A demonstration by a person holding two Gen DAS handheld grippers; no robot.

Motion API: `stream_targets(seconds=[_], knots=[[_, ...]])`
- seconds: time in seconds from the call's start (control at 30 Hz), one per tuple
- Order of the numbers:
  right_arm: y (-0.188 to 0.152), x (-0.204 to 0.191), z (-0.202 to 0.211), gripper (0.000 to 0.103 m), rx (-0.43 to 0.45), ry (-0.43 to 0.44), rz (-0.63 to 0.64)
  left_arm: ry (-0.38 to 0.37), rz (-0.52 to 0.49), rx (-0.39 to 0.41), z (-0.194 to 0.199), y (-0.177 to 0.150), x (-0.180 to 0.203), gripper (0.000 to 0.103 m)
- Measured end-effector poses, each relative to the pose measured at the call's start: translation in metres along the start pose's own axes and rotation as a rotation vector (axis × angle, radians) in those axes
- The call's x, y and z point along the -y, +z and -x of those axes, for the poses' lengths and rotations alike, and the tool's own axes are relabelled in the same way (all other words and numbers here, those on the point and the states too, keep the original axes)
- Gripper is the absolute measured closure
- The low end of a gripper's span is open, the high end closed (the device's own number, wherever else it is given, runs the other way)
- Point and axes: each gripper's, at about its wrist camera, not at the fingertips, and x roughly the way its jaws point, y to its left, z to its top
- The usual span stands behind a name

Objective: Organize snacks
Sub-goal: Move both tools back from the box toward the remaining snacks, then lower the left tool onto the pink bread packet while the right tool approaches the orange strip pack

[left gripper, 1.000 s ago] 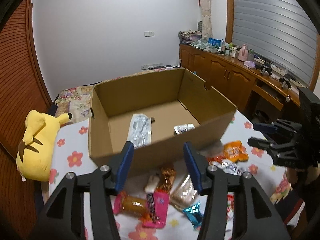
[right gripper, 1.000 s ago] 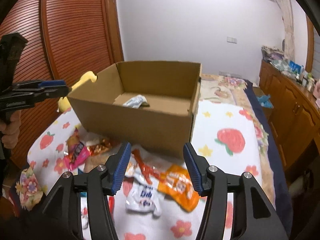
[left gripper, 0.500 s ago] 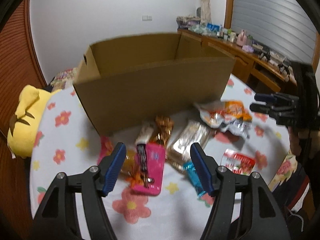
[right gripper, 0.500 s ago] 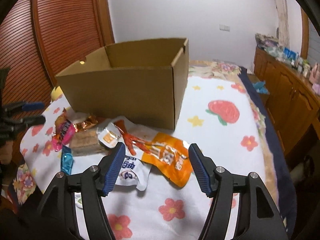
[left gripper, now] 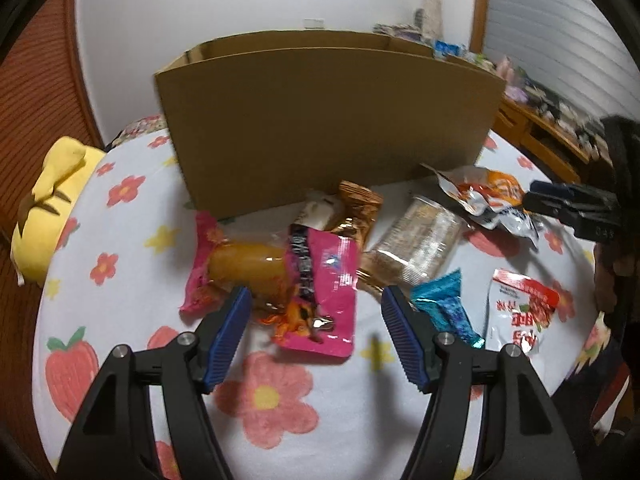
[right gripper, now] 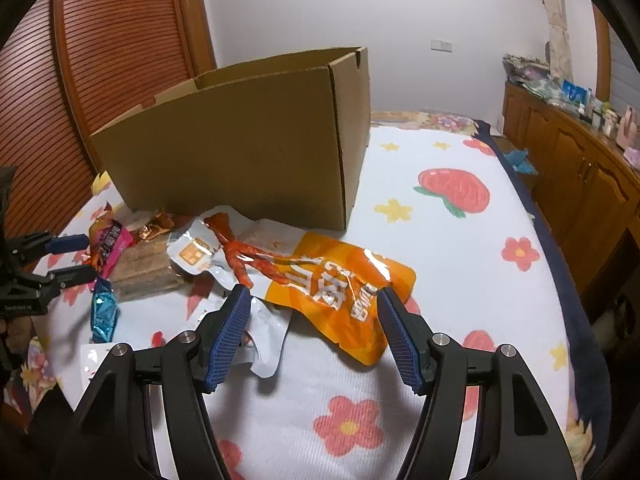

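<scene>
An open cardboard box (left gripper: 328,120) stands on the flowered cloth; it also shows in the right wrist view (right gripper: 240,140). Snacks lie in front of it. My left gripper (left gripper: 316,304) is open, low over a pink packet (left gripper: 328,276) and a pink-wrapped orange snack (left gripper: 240,264). A clear cracker pack (left gripper: 416,240), a blue wrapper (left gripper: 444,304) and a red-and-white packet (left gripper: 520,312) lie to its right. My right gripper (right gripper: 314,304) is open, its fingers either side of an orange packet (right gripper: 340,288) with a white packet (right gripper: 264,332) at the left finger.
A yellow plush toy (left gripper: 48,200) lies at the cloth's left edge. A wooden sideboard (right gripper: 580,168) with clutter runs along the right wall. The cloth (right gripper: 440,240) right of the box is bare. The other gripper shows in each view (left gripper: 572,204) (right gripper: 60,260).
Both grippers have come down and forward from above the box to just over the snacks. Both stay open. The box inside has dropped out of sight.
</scene>
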Motion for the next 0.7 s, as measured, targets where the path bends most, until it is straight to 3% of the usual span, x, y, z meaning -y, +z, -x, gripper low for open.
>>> stream_targets(seconds=[0.23,0.37,0.5,0.7], knots=[[-0.002,-0.003,0.001,0.036,0.019,-0.022,0.013,0.013,0.082,0.033,0.006,0.006,-0.018,0.035],[-0.003,-0.004,0.002,0.036,0.029,-0.032,0.017,0.026,0.188,0.049,0.005,0.013,-0.036,0.035],[-0.003,-0.002,0.001,0.036,0.026,-0.031,0.002,0.032,0.309,0.028,-0.005,0.019,-0.053,0.035],[-0.003,-0.004,-0.001,0.036,0.015,-0.033,0.011,0.037,0.369,-0.022,-0.024,0.021,-0.058,0.035]])
